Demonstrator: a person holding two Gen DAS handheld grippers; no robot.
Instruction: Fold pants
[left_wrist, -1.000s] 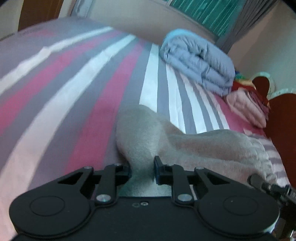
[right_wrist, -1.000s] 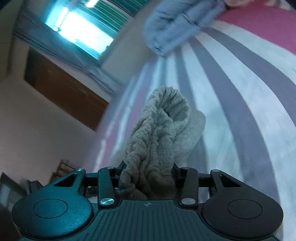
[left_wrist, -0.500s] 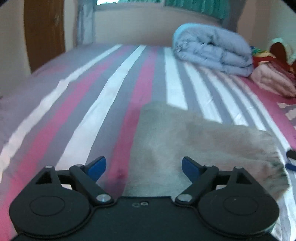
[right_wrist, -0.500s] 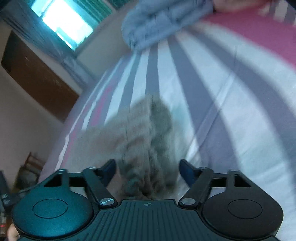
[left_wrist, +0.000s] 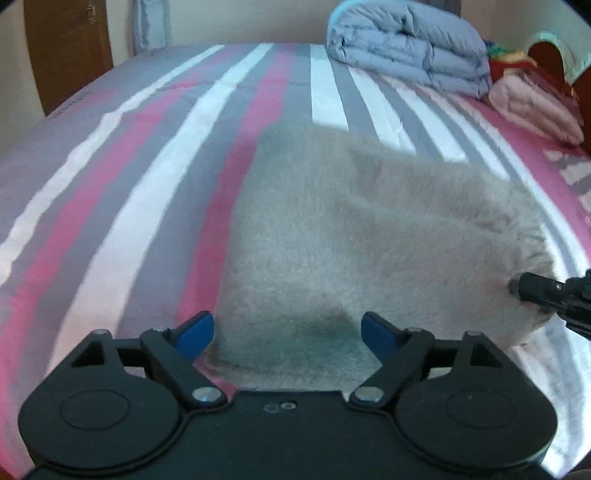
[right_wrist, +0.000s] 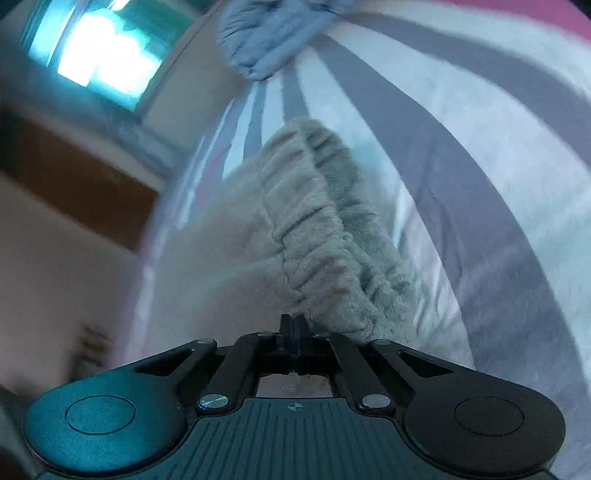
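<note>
A bed covered most of both views. Its bedsheet (left_wrist: 155, 155) carried lengthwise stripes of pink, grey and white. A folded pale-blue comforter (left_wrist: 410, 40) lay at the far end of the bed, with a folded pink blanket (left_wrist: 535, 107) just beside it, near a dark reddish-brown headboard (left_wrist: 554, 59). Behind the bed stood a cream wall (left_wrist: 122, 29), a brown wooden door (left_wrist: 66, 48) and a grey curtain (left_wrist: 149, 22). In the right wrist view, a bright window (right_wrist: 99, 51) with a teal tint admitted daylight.
</note>
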